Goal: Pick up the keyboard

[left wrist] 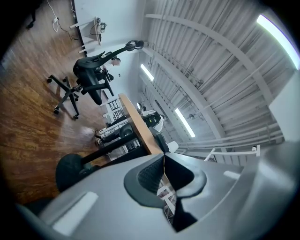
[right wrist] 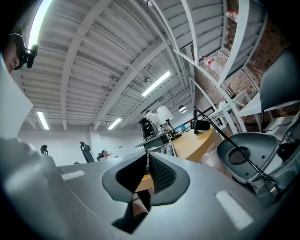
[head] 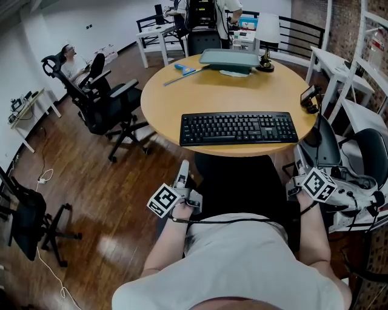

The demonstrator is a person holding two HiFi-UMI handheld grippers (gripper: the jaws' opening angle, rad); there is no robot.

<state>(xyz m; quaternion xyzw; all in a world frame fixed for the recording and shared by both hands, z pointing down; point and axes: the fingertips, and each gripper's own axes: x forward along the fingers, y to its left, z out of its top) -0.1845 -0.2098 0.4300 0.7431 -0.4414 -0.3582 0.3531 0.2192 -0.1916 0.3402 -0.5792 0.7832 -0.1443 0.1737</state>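
The black keyboard [head: 239,128] lies flat on the round wooden table [head: 182,100], close to its near edge. Both grippers are held low in front of the table, short of the keyboard and touching nothing. My left gripper [head: 182,166] sits below the keyboard's left end. In the left gripper view its pads [left wrist: 157,174] meet with nothing between them, and the table edge [left wrist: 138,125] runs ahead. My right gripper [head: 301,161] is below the keyboard's right end. Its jaws [right wrist: 147,165] are shut and empty, with the table [right wrist: 199,140] beyond them.
A grey tray [head: 229,59], a blue tool [head: 185,70] and a lamp [head: 267,37] stand at the table's far side. A phone on a holder [head: 310,97] sits at its right edge. Office chairs [head: 100,100] stand left, another chair [head: 364,151] right. A person [head: 203,12] is behind.
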